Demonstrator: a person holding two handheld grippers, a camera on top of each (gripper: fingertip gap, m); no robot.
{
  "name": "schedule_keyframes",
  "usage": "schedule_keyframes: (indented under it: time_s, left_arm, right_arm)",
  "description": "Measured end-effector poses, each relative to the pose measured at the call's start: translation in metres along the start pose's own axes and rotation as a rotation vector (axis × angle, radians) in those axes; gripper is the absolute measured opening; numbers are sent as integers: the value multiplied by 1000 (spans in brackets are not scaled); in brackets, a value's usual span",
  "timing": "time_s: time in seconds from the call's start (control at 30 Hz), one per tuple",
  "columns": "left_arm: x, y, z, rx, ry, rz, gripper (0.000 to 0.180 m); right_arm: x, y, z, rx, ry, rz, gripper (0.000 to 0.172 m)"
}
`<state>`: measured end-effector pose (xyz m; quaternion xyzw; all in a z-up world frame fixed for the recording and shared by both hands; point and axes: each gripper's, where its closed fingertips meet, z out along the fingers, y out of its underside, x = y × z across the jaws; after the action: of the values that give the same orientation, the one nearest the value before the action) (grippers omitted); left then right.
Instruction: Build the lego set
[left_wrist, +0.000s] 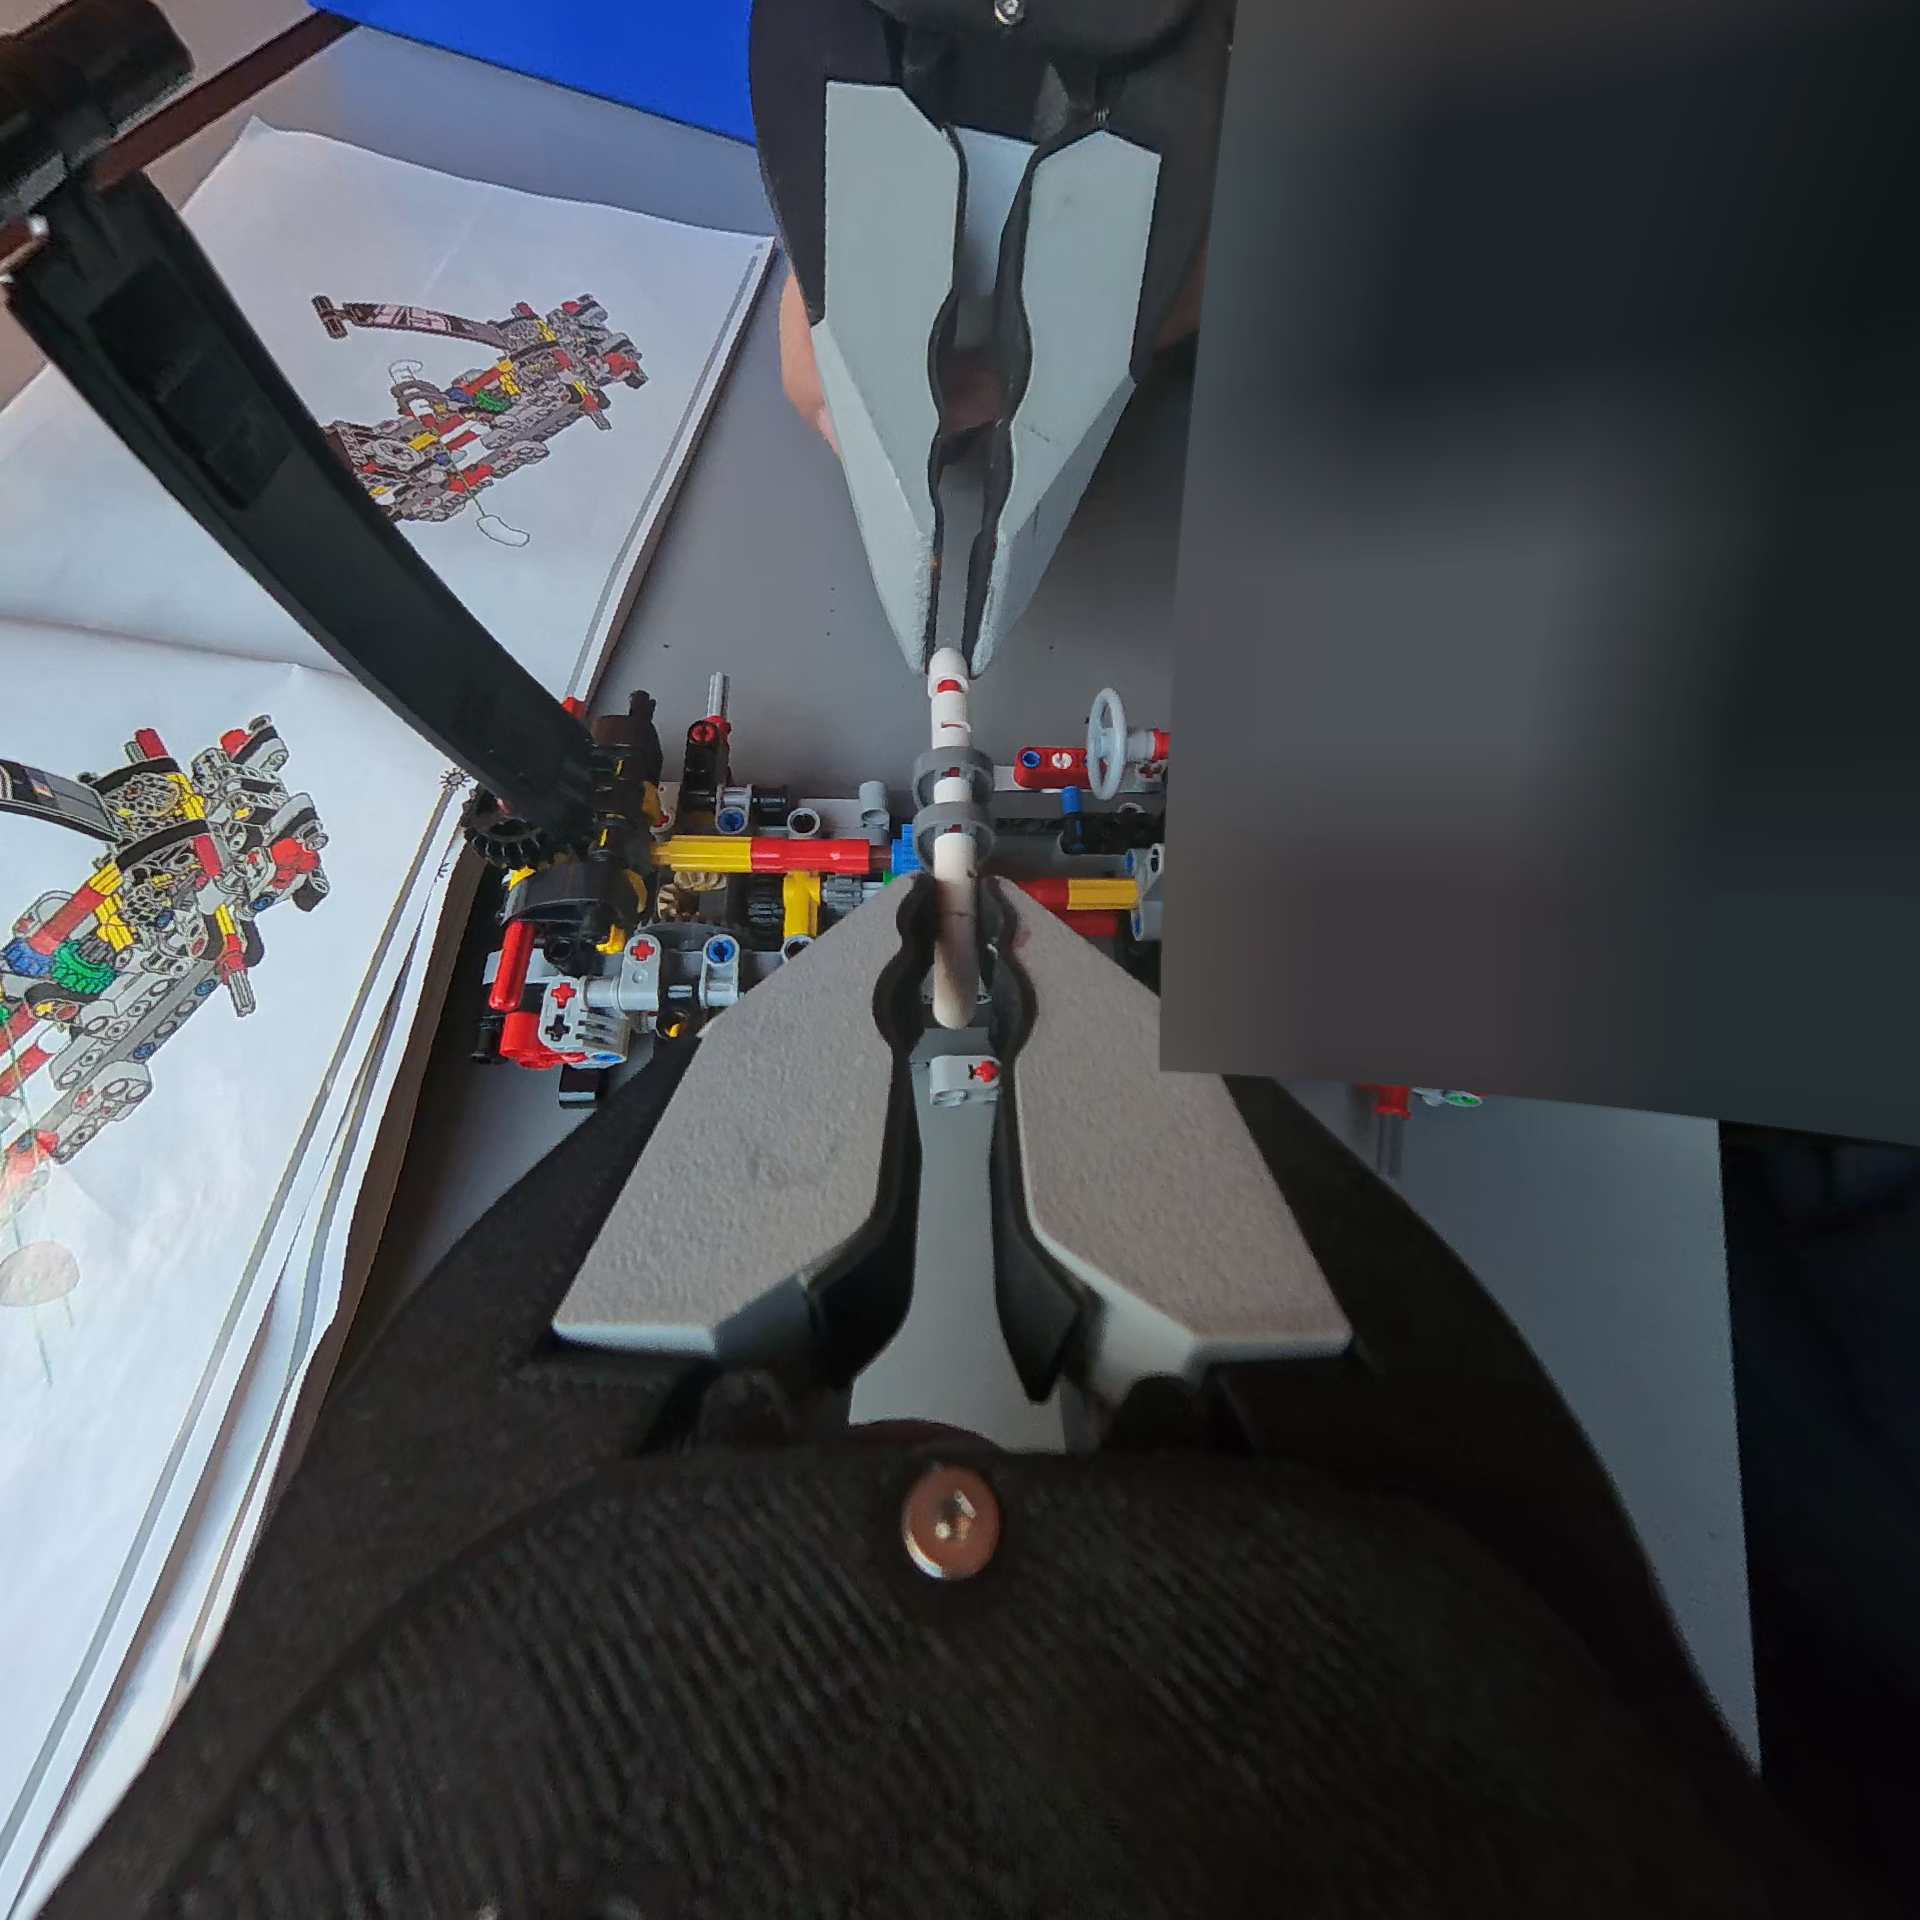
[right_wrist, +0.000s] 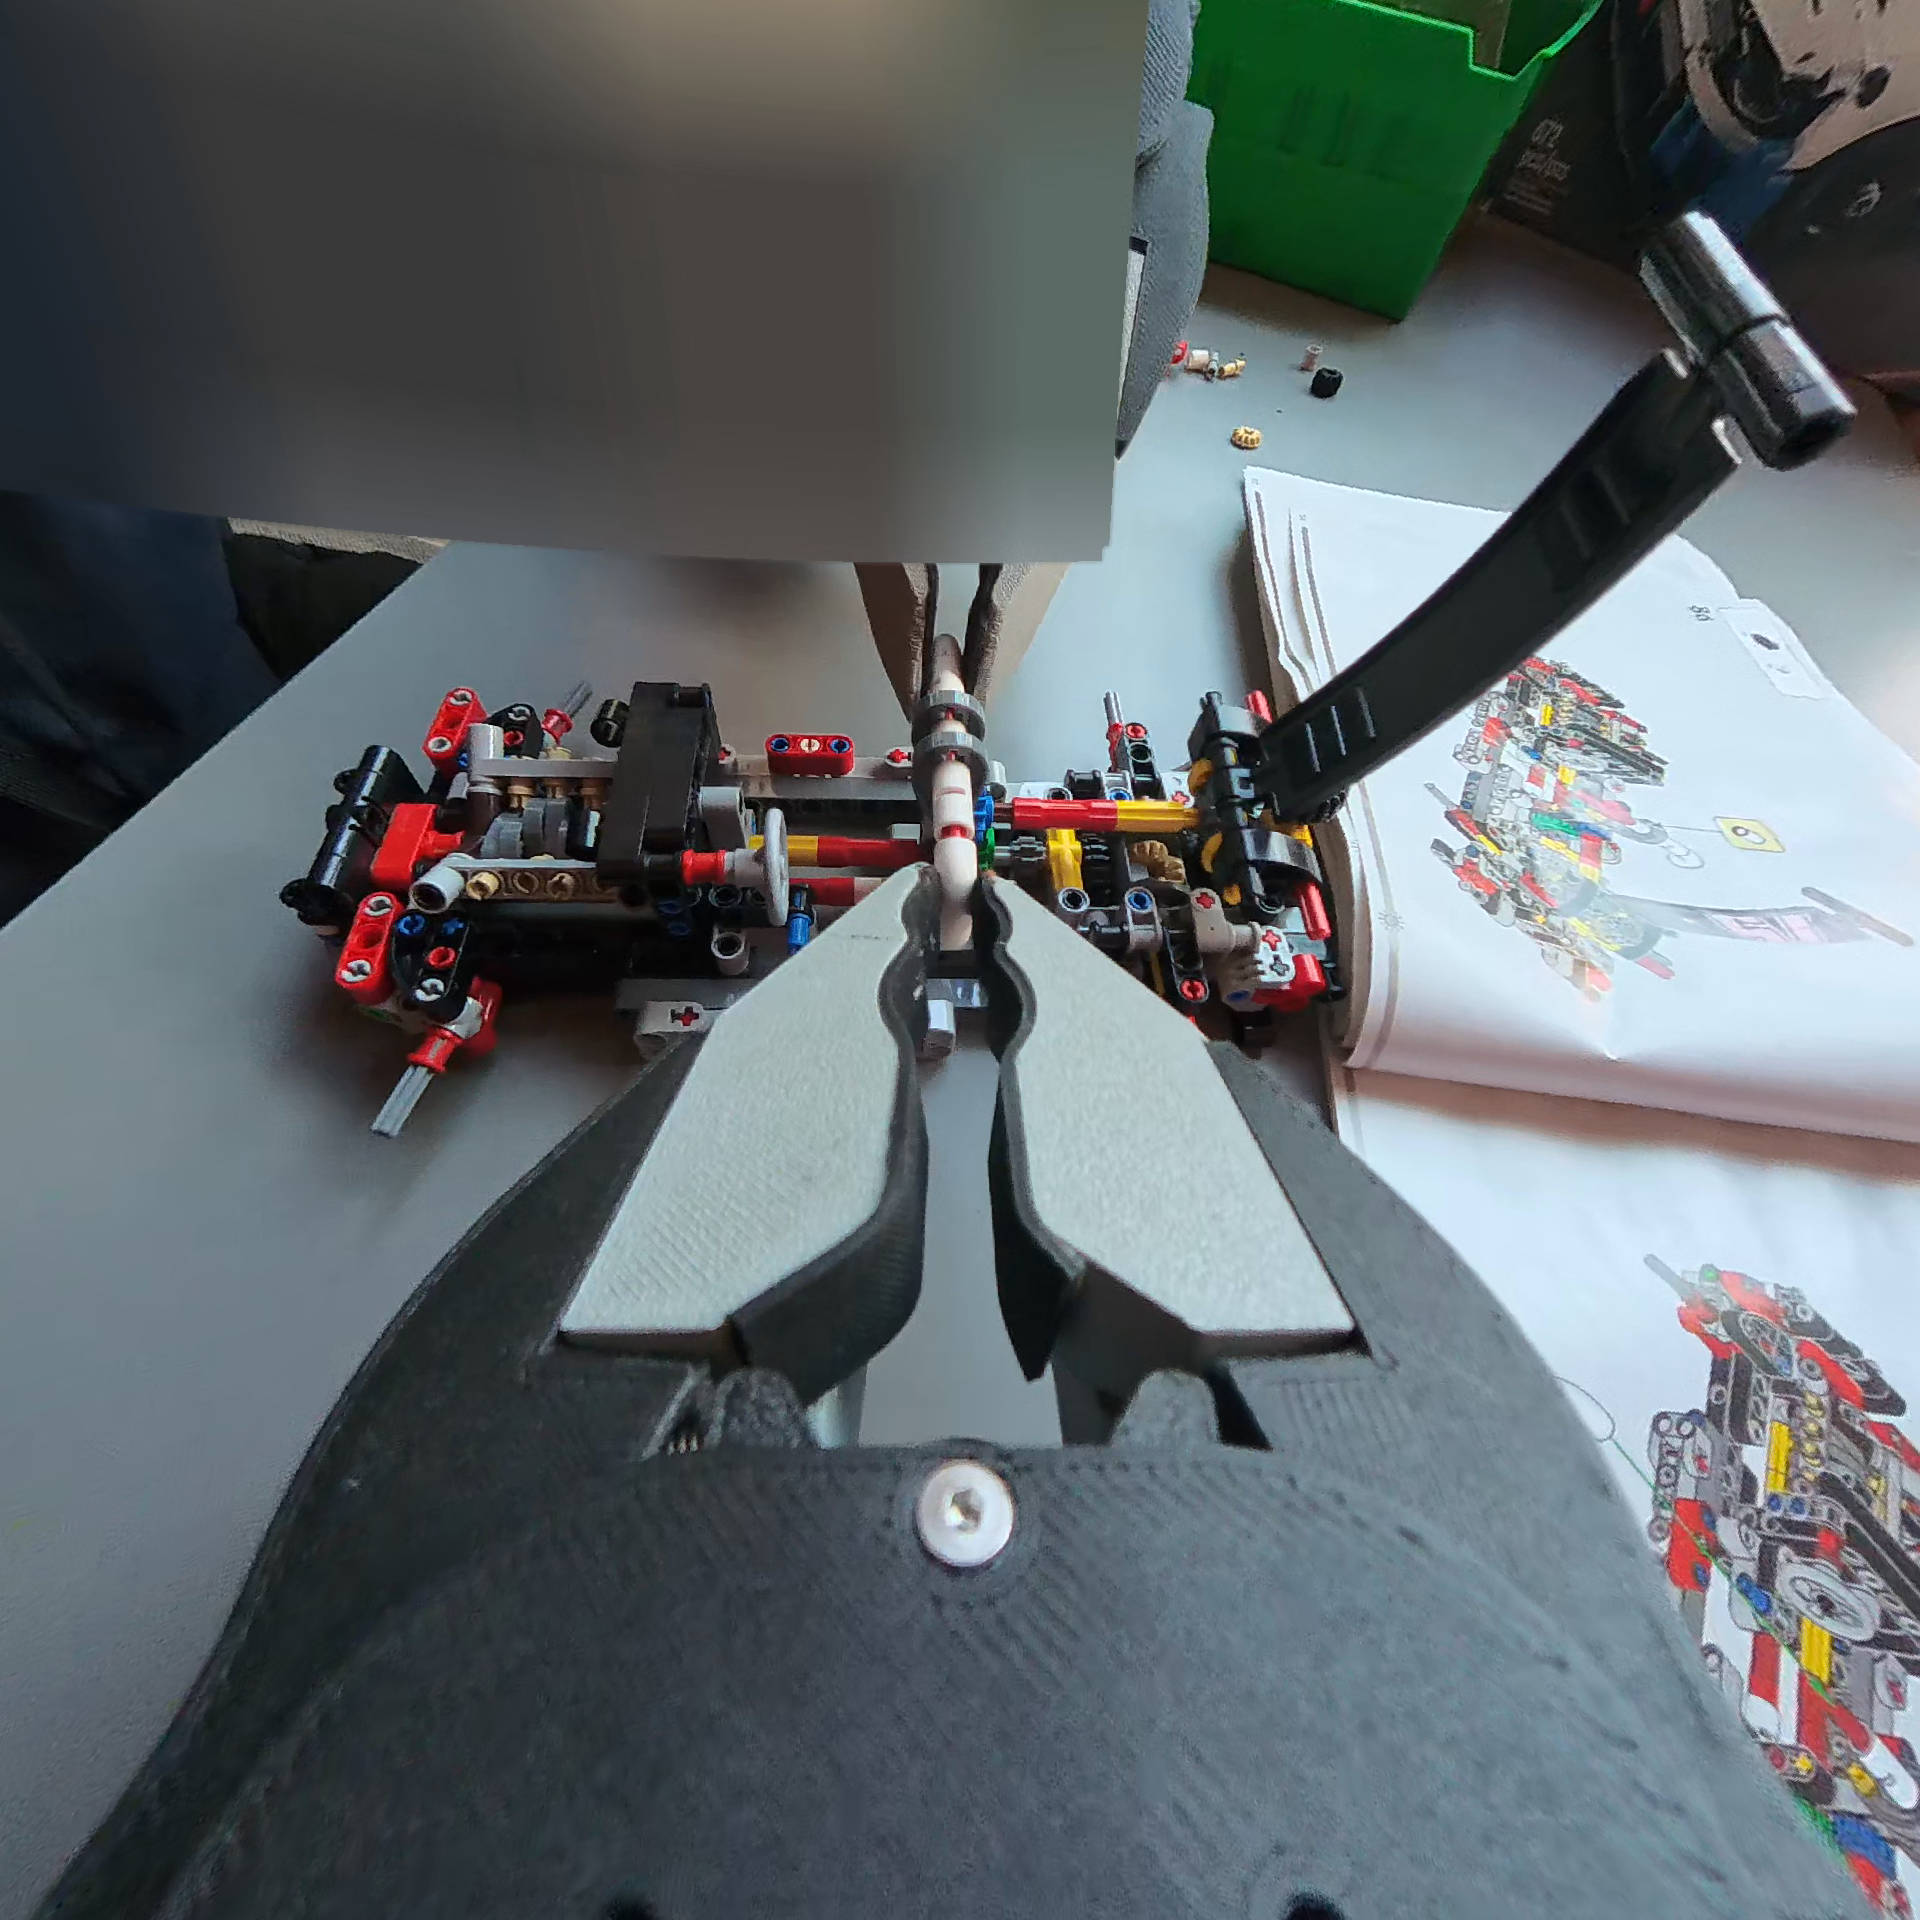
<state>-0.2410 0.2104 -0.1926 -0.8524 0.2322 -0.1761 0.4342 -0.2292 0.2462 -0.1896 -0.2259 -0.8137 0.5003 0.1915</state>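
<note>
A white rod (left_wrist: 951, 727) made of joined white pieces, with two grey rings (left_wrist: 949, 774) on it, hangs above a multicoloured brick-built vehicle chassis (left_wrist: 727, 862) on the grey table. My left gripper (left_wrist: 951, 904) is shut on the rod's near end. My right gripper (left_wrist: 951, 660) comes from the opposite side and is shut on the far end. In the right wrist view my right gripper (right_wrist: 954, 894) pinches the white rod (right_wrist: 954, 821) over the chassis (right_wrist: 623, 821). The left gripper (right_wrist: 954, 649) grips the other end, just beyond the grey rings (right_wrist: 948, 727).
A long black curved arm (left_wrist: 312, 520) rises from one end of the chassis and shows in the right wrist view (right_wrist: 1507, 623). An open instruction booklet (left_wrist: 208, 1039) lies beside the chassis. A green bin (right_wrist: 1351, 156) and small loose parts (right_wrist: 1247, 395) lie farther off. Tip to tip, the grippers are about 5 centimetres apart.
</note>
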Motion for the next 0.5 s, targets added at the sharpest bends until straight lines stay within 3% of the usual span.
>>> schedule_keyframes:
  time_s: [0.5]
  left_arm:
    - [-1, -1, -1, -12, 16, -17, 4]
  right_arm:
    - [1, -1, 1, -17, -42, -17, 3]
